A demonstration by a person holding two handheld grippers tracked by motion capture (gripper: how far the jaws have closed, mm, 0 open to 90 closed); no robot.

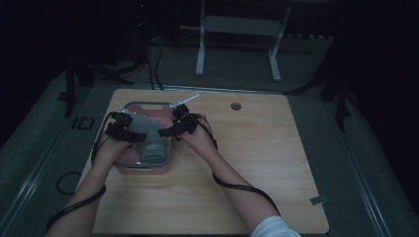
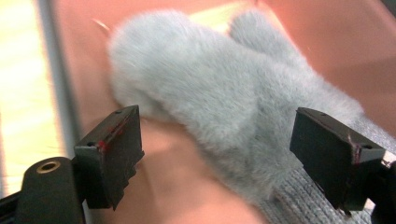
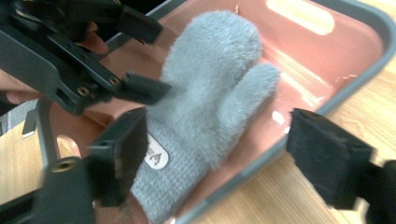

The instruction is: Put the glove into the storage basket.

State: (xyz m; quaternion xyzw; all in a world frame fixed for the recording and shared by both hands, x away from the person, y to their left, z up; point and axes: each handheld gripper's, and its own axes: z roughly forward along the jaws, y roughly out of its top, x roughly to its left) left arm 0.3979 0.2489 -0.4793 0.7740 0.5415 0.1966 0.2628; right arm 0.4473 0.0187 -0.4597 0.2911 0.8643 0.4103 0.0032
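A grey fuzzy mitten (image 1: 148,136) lies inside a pink tray with a grey rim (image 1: 143,103) at the left of the wooden table. Its knit cuff with a small label (image 3: 156,158) points toward the person. My left gripper (image 1: 131,129) hangs open over the mitten (image 2: 210,88), one jaw on either side of its furry body, not closed on it. From the tray's right side my right gripper (image 1: 167,130) also stands open, its jaws straddling the cuff end of the mitten (image 3: 210,88) and the tray rim (image 3: 373,28). The left gripper (image 3: 142,56) shows opposite in the right gripper view.
A thin white stick-like item (image 1: 185,100) lies just behind the tray. A round grommet hole (image 1: 235,105) sits mid-back of the table (image 1: 247,163). Cables trail from both grippers off the front edge. A white frame (image 1: 237,29) stands on the floor beyond.
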